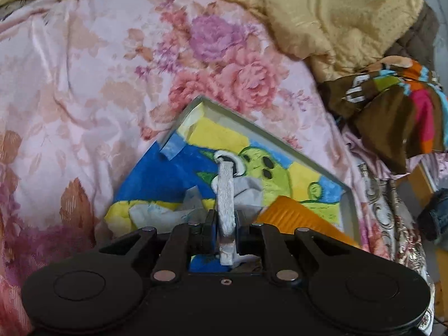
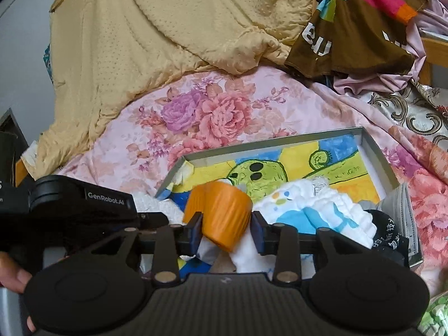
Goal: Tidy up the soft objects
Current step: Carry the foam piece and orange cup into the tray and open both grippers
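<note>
Floral bedspread [image 2: 224,106]; orange cup [image 2: 224,212] between right fingers [image 2: 197,228], loose.

Floral bedspread [image 1: 84,84], grey tray [image 2: 375,151], tan quilt [image 1: 336,14], brown garment [image 2: 350,36]

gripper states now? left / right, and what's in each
Left tongs: shut on a grey-white strip.
Right tongs: open, orange ribbed cup between the pads, not pressed.

Your left jaws pinch a grey-white cloth strip [image 1: 226,196]; the ribbed orange soft piece [image 2: 224,212] sits loose between your right jaws.
</note>
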A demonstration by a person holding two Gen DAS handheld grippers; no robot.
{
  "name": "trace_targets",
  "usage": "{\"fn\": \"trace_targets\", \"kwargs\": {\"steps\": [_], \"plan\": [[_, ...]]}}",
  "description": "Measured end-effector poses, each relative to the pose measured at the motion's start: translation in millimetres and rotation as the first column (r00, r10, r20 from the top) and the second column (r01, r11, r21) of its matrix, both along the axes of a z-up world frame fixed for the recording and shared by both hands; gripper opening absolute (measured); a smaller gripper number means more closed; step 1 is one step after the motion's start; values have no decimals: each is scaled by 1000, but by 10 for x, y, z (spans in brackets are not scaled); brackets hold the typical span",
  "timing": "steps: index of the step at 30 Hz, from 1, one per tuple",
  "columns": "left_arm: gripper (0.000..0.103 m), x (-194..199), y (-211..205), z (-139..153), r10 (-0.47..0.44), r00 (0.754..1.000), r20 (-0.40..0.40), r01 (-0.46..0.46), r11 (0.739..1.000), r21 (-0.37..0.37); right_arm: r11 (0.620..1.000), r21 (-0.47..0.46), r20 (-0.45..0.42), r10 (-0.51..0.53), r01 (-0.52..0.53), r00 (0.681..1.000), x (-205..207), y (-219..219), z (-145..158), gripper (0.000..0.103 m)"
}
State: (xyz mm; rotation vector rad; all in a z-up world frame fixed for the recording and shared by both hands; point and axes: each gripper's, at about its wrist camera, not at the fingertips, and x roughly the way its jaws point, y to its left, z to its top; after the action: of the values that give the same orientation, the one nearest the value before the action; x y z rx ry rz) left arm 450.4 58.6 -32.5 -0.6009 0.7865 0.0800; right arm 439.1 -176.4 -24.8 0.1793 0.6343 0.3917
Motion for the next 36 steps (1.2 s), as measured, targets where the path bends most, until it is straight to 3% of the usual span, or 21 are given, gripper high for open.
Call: {"fn": "trace_targets", "kwargs": {"steps": [7, 11, 13, 21, 24, 31, 36], "plan": [[23, -31, -8, -33, -4, 999, -32, 6, 998, 56, 1000, -24, -9, 5, -6, 1000, -24, -33, -18, 49], [42, -64, -4, -3, -11, 999, -35, 15, 994, 112, 999, -54, 4, -9, 9, 1000, -66, -58, 20, 62], [61, -87, -5, 15, -11, 999, -30, 15, 990, 140, 998, -54, 10, -22, 23, 1000, -91, -82, 37, 72], [82, -263, -57, 158, -30, 999, 19, 25, 974, 226, 993, -57, 50, -98, 101, 994, -223, -204, 144, 94], [89, -366, -76, 193, -45, 998, 42, 33, 967, 255, 990, -56, 56, -123, 126, 991, -272, -232, 171, 97], [90, -623, -55, 222, -36, 998, 56, 21, 965, 260, 990, -62, 103, -121, 128, 987, -531, -259, 265, 102], [91, -865, -59, 307, -40, 993, 108, 9, 963, 271, 989, -45, 133, -135, 142, 982, -817, -362, 309, 103]]}}
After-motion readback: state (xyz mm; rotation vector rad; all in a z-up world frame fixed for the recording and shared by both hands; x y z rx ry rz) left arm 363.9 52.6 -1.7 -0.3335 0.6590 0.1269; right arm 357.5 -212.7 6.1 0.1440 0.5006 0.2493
